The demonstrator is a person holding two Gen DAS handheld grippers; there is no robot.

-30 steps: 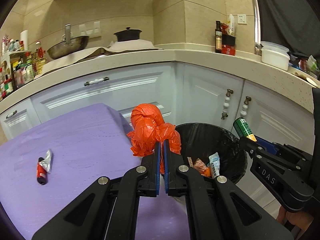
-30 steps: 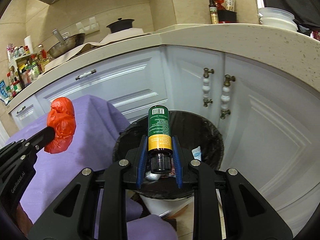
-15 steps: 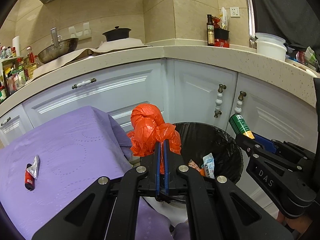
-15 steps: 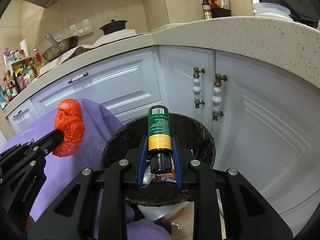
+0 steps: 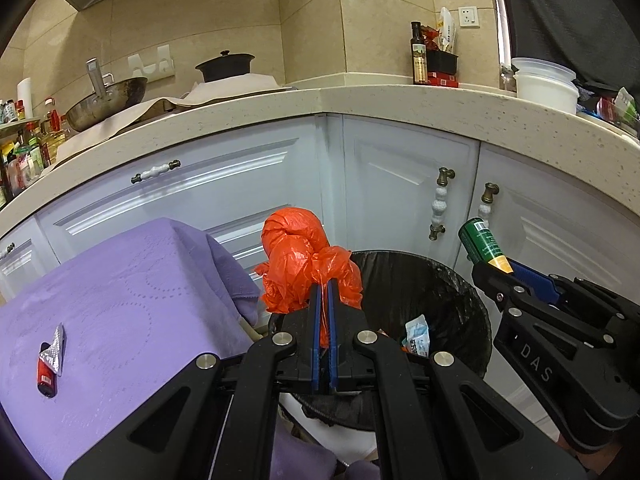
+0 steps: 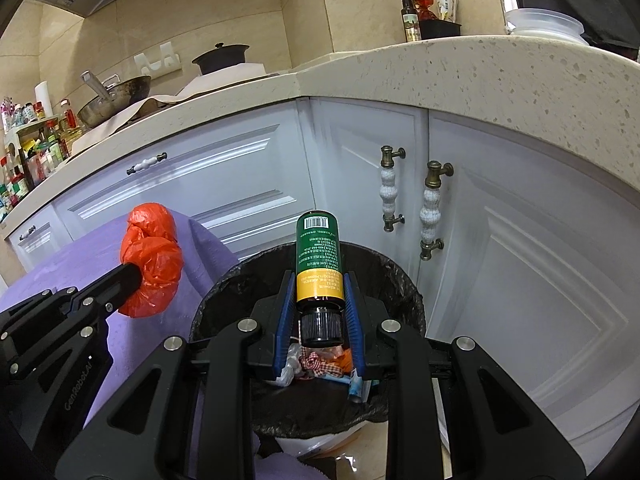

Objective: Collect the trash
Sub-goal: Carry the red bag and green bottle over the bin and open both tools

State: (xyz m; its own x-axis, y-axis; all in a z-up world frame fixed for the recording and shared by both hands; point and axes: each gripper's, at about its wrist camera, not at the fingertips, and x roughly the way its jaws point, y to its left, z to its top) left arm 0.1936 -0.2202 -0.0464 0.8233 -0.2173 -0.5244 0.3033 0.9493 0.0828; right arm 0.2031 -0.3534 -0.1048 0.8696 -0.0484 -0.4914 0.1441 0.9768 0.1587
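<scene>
both tools have shifted toward the black-lined bin, frame centre. left tool clamps orange bag; right tool grips green bottle above bin. purple-covered surface lower left; white cabinets behind.

Bin right of table

Lying flat under a lilac dotted-pattern cloth: the tabletop, draped past its far edge toward the white cabinet fronts. Resting on the cloth near the left side: a small red tube with a crumpled silver foil end, lying alone, well apart from the cloth's right edge. Standing on the floor just beside the cloth's hanging corner: a round bin lined with black plastic, holding wrappers and scraps.
</scene>
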